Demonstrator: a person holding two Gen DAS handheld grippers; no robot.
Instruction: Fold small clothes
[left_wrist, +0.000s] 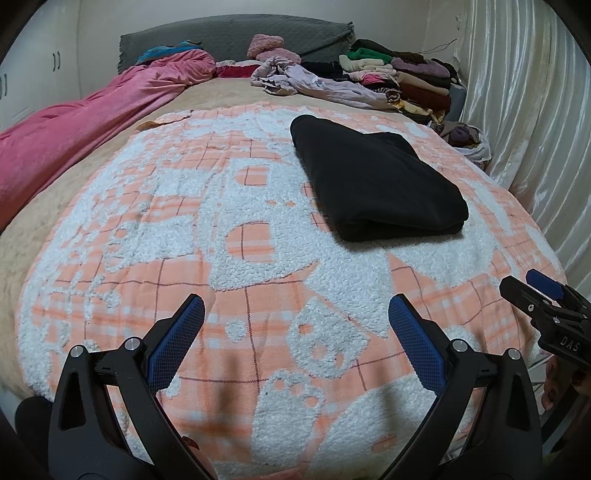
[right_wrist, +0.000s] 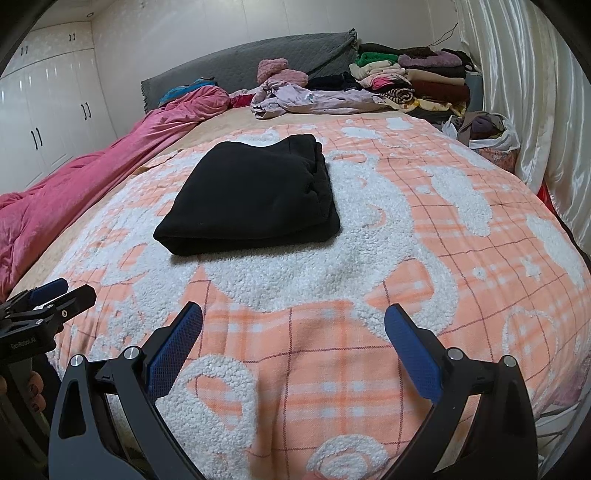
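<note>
- The left claw (left_wrist: 295, 332) is at the bottom of its picture. Its two blue pads are wide apart and hold nothing.
- The right claw (right_wrist: 293, 338) is at the bottom of its picture too. It is also wide apart and empty.
- Both claws hang over the near part of the orange and white blanket (right_wrist: 369, 295), well back from the cloth.
- The black folded cloth (left_wrist: 373, 184) lies flat on the blanket, in the middle right of the left picture. In the right picture it sits in the middle left (right_wrist: 251, 195).
- It looks like a neat, thick square, so I think this piece is done.
- At the top of both pictures, at the far end of the bed, a crumpled pale purple garment (right_wrist: 314, 99) lies loose. A stack of folded clothes (right_wrist: 417, 81) sits at the upper right.
- A pink quilt (left_wrist: 74, 136) runs down the left side.
- I think the next move is to put the black piece on a pile, or to reach far across the bed for a new piece to fold.
</note>
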